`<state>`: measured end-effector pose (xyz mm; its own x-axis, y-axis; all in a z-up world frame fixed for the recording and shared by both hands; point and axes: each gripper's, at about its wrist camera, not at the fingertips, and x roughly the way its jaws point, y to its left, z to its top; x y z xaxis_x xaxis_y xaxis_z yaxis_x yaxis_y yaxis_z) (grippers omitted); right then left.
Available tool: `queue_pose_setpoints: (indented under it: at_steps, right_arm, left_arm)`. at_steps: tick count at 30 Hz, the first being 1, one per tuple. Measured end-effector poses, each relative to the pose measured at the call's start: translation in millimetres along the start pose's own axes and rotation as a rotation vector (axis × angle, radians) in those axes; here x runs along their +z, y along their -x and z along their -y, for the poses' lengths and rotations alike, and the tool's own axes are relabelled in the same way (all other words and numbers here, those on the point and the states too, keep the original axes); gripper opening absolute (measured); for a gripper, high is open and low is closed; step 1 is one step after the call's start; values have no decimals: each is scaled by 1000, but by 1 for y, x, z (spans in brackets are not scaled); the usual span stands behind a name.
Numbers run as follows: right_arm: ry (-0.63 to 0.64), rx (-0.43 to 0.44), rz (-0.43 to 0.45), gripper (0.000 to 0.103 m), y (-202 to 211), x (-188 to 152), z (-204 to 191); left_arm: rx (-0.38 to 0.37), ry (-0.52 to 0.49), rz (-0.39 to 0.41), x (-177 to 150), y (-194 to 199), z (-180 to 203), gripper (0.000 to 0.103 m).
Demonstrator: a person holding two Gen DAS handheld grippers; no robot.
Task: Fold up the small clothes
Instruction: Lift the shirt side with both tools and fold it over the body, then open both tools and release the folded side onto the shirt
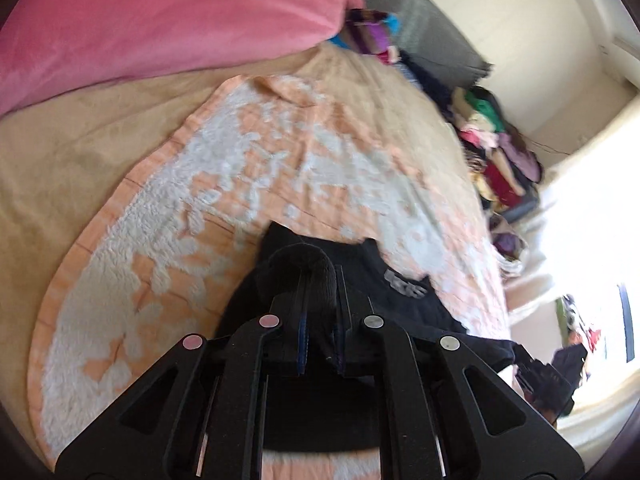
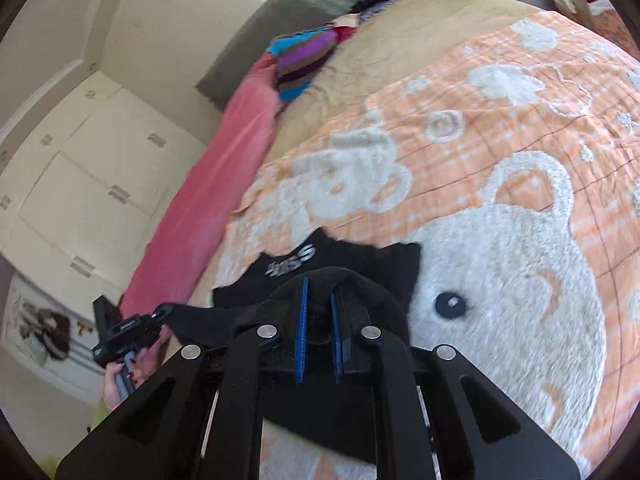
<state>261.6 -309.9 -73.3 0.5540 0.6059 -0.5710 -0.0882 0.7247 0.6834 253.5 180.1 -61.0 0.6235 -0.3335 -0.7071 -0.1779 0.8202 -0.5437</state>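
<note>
Bedroom setting is being recorded: a bed (image 2: 420,12) with a tan cover is carrying an orange-and-white bear-print blanket (image 2: 500,184), which is serving as the folding surface. A pink blanket (image 1: 140,28) is lying along one side, a striped cloth (image 2: 300,60) near the grey headboard (image 2: 304,4), and a pile of mixed clothes (image 1: 500,148) along the far edge.

A small black garment (image 2: 344,264) with a pale logo is being held over the blanket. Its far part, with two pointed corners, is resting on the blanket; its near part is being lifted.

Left gripper (image 1: 320,300): clenched on a bunched edge of the black garment, cloth rising between the fingers. Right gripper (image 2: 318,304): likewise clamped on the black garment, cloth draped over the blue pads (image 2: 302,320). In the right wrist view the left gripper is seen off to the side, with black cloth stretched toward it.

Judgement: both edges are being held apart so that the garment is being kept taut and flat for a fold; the step is likely a fold of the near part onto the part resting on the blanket.

Room for moving: open blanket is lying ahead of the garment and to both sides. The pink blanket and the clothes pile are well apart from the garment. The near edge of the bed cannot be made out behind the grippers.
</note>
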Motion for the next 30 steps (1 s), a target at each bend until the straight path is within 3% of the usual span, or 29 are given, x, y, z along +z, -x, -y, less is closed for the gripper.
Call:
queue_pose_setpoints:
  at_steps: [3, 6, 7, 9, 12, 17, 21, 25, 27, 30]
  right_arm:
    - [-56, -44, 6, 9, -19, 5, 19]
    - [-79, -78, 21, 15, -31, 3, 33]
    - [-74, -94, 35, 21, -30, 1, 36]
    - [-73, -128, 76, 55, -25, -1, 43]
    - [-45, -168, 116, 55, -12, -4, 50]
    - [110, -198, 70, 56, -6, -7, 27]
    - [196, -141, 14, 56, -11, -11, 4]
    - [290, -124, -101, 57, -38, -24, -16]
    - [311, -122, -149, 63, -50, -33, -20]
    - [309, -150, -183, 64, -63, -40, -16]
  left_arm:
    - [28, 56, 5, 9, -17, -13, 8]
    - [-24, 153, 5, 14, -31, -33, 26]
    - [-30, 177, 7, 16, -35, -39, 27]
    - [-24, 177, 33, 17, -34, -42, 30]
    - [-40, 148, 84, 13, -23, -42, 30]
    - [-4, 43, 150, -15, 7, -29, 30]
    - [22, -55, 170, -53, 24, -15, 30]
    - [-24, -163, 58, -73, 4, 13, 37]
    - [-32, -197, 13, -73, -13, 26, 42]
    - [-31, -234, -45, -66, -44, 43, 45]
